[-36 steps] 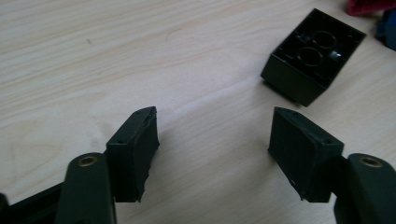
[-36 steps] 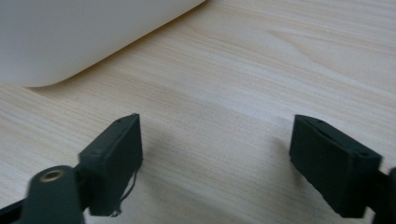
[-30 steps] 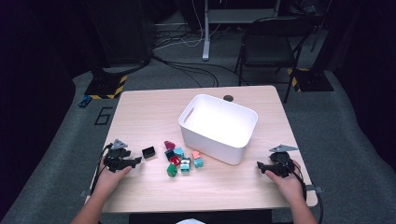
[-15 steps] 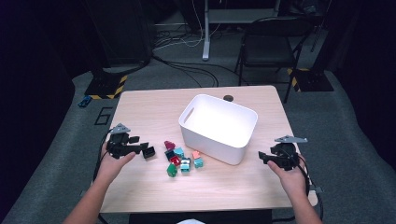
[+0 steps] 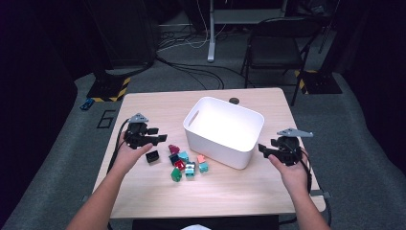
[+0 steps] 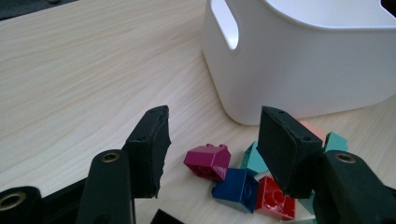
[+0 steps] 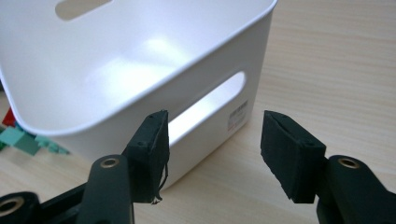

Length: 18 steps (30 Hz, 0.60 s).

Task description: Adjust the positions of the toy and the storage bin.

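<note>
The bricks (image 5: 184, 163) lie in a loose cluster on the tabletop (image 5: 158, 103), just in front of the white bin (image 5: 225, 129), near its left front corner. In the left gripper view a magenta brick (image 6: 208, 161) sits nearest, tilted, with a blue brick (image 6: 236, 189) and a red brick (image 6: 273, 198) touching one another just beyond it, and teal ones against the bin's wall. A black brick (image 5: 152, 156) lies apart at the left edge of the cluster, just below the left claw (image 5: 160, 139).

The left claw hangs above the tabletop beside the cluster, pointing toward it. Its jaws stand wide, after closing a little; nothing is between them, and the magenta brick shows through the gap farther off.

The right claw (image 5: 262, 148) is on the other side of the bin, close to its right front corner and pointing at the wall with the handle slot. Its jaws are wide too and grip nothing.

The bin stands upright at the middle of the tabletop.
</note>
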Tool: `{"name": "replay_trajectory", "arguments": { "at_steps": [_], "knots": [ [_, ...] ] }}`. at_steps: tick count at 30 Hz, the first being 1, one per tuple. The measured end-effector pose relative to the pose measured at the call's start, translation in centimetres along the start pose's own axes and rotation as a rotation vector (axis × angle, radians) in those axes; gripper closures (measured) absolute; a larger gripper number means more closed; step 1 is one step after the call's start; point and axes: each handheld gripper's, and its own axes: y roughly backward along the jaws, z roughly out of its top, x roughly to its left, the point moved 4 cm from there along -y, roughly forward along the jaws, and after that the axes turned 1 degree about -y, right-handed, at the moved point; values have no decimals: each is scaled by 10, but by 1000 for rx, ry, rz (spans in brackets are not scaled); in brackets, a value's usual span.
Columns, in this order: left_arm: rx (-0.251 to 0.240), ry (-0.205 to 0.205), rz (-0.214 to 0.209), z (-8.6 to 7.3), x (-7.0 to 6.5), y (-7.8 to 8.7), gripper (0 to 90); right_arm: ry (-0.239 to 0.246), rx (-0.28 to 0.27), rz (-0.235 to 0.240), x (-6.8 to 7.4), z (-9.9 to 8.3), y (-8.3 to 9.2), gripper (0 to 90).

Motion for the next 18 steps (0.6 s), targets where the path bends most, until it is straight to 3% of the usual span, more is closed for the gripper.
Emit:
{"name": "replay_trajectory", "arguments": {
  "at_steps": [3,8,13,18],
  "knots": [
    [0,1,-4,4,-1,-4,433,-19,-29,4,1,10,2,407],
    [-13,10,-10,11,-2,-6,433,2,-53,1,8,21,-1,397],
    [-16,7,-6,15,-3,-7,432,-35,-84,18,8,26,-2,389],
    [-6,3,-5,16,-2,-8,428,-38,-13,53,9,26,-16,378]
  ]
}}
